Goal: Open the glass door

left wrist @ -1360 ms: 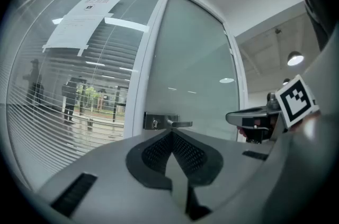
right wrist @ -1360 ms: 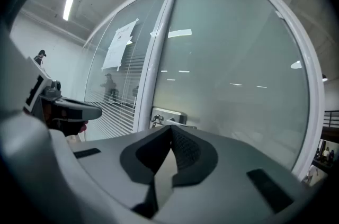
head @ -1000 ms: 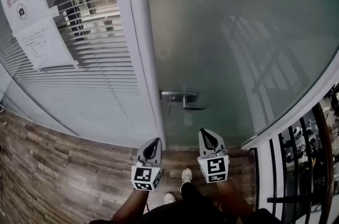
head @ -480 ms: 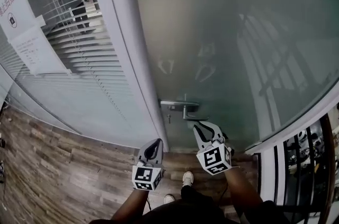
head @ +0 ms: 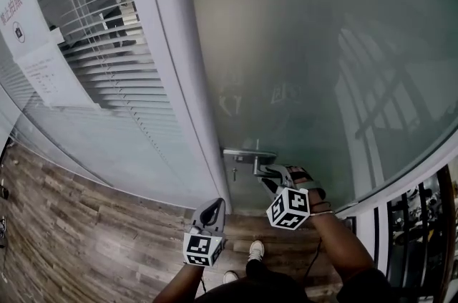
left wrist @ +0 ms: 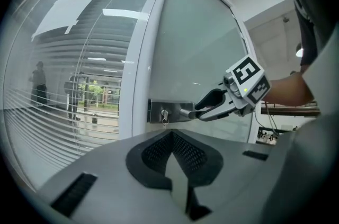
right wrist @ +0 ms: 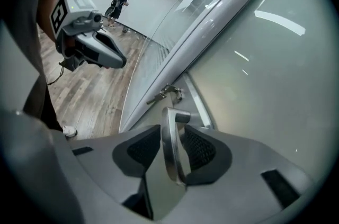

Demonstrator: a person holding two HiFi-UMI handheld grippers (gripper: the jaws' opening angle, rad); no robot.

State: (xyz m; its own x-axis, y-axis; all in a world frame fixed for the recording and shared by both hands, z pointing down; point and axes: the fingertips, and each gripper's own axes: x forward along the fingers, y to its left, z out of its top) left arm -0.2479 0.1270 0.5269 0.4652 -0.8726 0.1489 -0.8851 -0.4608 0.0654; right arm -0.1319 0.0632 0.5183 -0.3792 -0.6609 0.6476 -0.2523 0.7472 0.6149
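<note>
At five o'clock the right tongs (head: 270, 176), jaws having just opened wide, are loosely straddling the door handle (right wrist: 170, 154), the left tongs (head: 214, 203) hanging shut.

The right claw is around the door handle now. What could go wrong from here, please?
1. The right claw has just been opening. The lever handle sits between its jaws but is not clamped, so pressing down before closing could let the claw slip off.
2. What looks like a key sticks out just beside the handle, and a sliding claw could knock it.
</note>
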